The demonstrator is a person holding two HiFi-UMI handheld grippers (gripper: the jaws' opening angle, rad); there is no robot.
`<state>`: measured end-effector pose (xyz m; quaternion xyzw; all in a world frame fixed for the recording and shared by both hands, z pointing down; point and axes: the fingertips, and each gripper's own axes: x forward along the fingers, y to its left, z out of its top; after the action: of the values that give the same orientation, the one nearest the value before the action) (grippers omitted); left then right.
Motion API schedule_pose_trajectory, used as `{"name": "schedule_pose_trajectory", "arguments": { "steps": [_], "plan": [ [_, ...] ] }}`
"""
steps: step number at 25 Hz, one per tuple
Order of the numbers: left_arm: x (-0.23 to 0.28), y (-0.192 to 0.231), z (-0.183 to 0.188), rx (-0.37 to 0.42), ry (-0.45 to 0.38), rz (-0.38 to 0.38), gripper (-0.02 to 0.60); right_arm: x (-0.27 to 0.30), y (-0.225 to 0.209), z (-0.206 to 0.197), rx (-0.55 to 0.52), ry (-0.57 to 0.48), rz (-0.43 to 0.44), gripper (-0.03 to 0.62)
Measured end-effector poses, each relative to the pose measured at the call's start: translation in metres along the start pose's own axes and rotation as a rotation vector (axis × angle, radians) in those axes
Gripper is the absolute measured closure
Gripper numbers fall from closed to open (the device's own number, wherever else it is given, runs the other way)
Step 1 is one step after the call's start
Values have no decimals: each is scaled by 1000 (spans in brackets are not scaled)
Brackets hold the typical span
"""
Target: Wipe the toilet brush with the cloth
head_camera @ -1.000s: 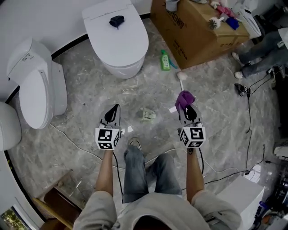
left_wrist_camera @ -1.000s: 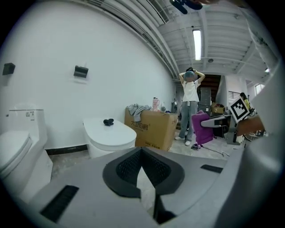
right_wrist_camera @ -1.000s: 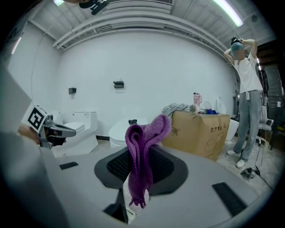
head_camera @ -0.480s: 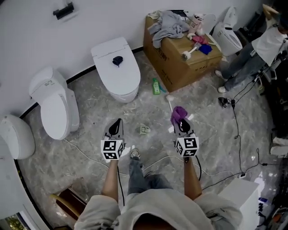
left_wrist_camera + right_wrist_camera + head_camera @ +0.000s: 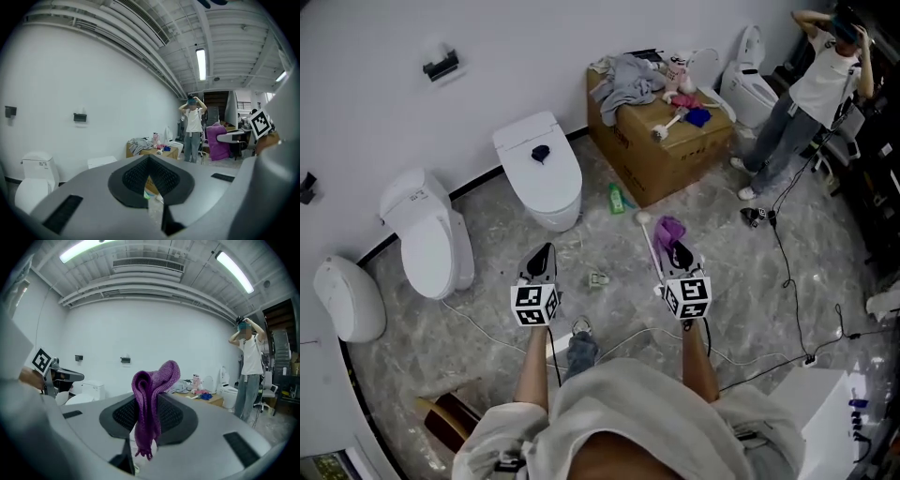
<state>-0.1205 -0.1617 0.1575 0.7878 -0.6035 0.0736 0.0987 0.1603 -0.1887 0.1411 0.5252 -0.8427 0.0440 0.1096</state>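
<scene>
Left gripper (image 5: 544, 253): jaws pressed together, nothing between them. Probably kept free to take the brush handle.

Right gripper (image 5: 677, 251): pinching the purple cloth (image 5: 152, 390), which is folded over the jaw tips. Fabric faces forward, apparently ready for wiping.

Toilet brush (image 5: 643, 217): lies on the marble floor (image 5: 600, 239) below the right gripper, near the cardboard box (image 5: 666, 155). Neither gripper touches it; wiping not yet begun.

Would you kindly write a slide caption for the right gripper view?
Right gripper shut on a purple cloth, with a person standing in the background.
</scene>
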Motion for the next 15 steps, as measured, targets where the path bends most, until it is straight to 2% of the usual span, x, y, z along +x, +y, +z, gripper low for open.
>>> {"name": "schedule_pose_trajectory", "arguments": {
  "steps": [7, 15],
  "plan": [
    [-27, -17, 37, 33, -66, 10, 563, -49, -14, 16, 7, -42, -32, 482],
    [-48, -35, 29, 34, -58, -1, 563, -87, -17, 5, 21, -40, -59, 482]
  ]
}}
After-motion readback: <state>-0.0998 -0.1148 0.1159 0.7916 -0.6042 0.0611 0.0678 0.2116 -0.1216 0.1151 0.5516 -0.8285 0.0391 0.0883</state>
